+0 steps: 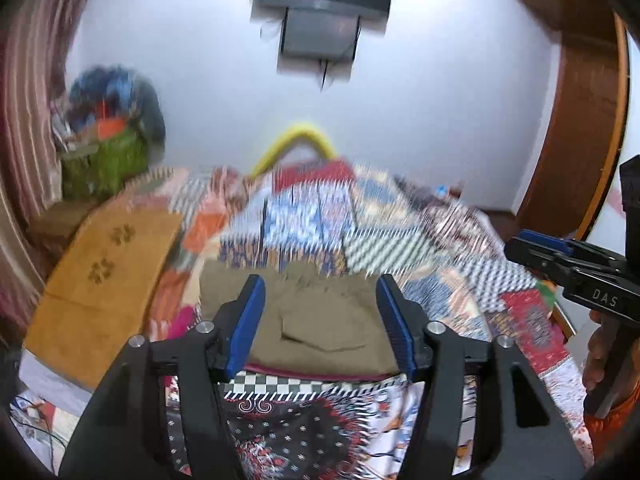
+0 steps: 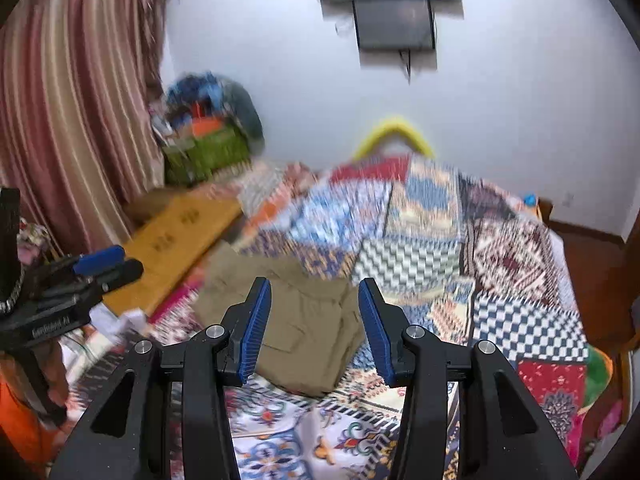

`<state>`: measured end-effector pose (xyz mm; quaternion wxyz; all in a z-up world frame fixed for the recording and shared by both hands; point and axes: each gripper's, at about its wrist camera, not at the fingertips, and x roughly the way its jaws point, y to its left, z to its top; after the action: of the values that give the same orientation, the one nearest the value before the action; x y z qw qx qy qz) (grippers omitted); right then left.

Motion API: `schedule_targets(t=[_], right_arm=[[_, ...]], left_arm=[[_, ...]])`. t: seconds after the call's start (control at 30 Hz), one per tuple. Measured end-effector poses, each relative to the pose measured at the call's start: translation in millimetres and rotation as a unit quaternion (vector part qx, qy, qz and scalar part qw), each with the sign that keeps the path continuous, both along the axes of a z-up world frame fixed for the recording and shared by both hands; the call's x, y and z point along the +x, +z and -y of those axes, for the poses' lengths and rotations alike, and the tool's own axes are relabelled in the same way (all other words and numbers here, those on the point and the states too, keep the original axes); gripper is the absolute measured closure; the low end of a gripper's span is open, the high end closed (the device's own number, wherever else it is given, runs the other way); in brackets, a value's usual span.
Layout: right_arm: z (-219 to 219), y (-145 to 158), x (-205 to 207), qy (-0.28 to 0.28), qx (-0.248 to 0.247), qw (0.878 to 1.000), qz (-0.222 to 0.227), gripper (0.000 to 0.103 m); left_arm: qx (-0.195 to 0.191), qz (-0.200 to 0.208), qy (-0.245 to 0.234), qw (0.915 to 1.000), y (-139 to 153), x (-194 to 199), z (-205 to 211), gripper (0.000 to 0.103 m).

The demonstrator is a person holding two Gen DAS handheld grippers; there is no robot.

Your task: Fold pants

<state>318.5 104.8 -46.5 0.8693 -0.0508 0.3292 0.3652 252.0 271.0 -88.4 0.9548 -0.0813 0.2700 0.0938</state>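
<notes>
On my far left there's a striped curtain, then a green basket stuffed with clutter. My left gripper hangs with jaws wide apart, nothing between the blue pads. The olive pants lie folded into a compact bundle on the patchwork quilt, below both grippers. My right gripper is parted a bit narrower, also empty.

Matt olive cloth pants on patterned cloth quilt.
</notes>
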Motion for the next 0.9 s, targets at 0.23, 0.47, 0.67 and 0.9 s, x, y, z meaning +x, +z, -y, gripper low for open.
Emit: schedule_targets(t=[0.23,0.47,0.67,0.9], right_arm=[[34.1,79.8,-70.4,0.005,0.065,0.995,0.079,0.058],[71.0,128.1,-144.0,0.002,0.097,0.985,0.143,0.046],[96.3,138.0,-180.9,0.003,0.123,0.981,0.15,0.036],[109.9,137.4,-201.7,-0.013,0.131,0.977,0.168,0.005]], left_arm=[[0.029,0.083,-0.005,0.9961,73.8,-80.4,48.3,0.034],[0.055,0.145,0.006,0.9879,124.6,-154.3,90.6,0.021],[0.065,0.181,0.024,0.9811,141.5,-210.0,123.4,0.004],[0.066,0.192,0.028,0.9788,145.0,-248.1,149.5,0.0]])
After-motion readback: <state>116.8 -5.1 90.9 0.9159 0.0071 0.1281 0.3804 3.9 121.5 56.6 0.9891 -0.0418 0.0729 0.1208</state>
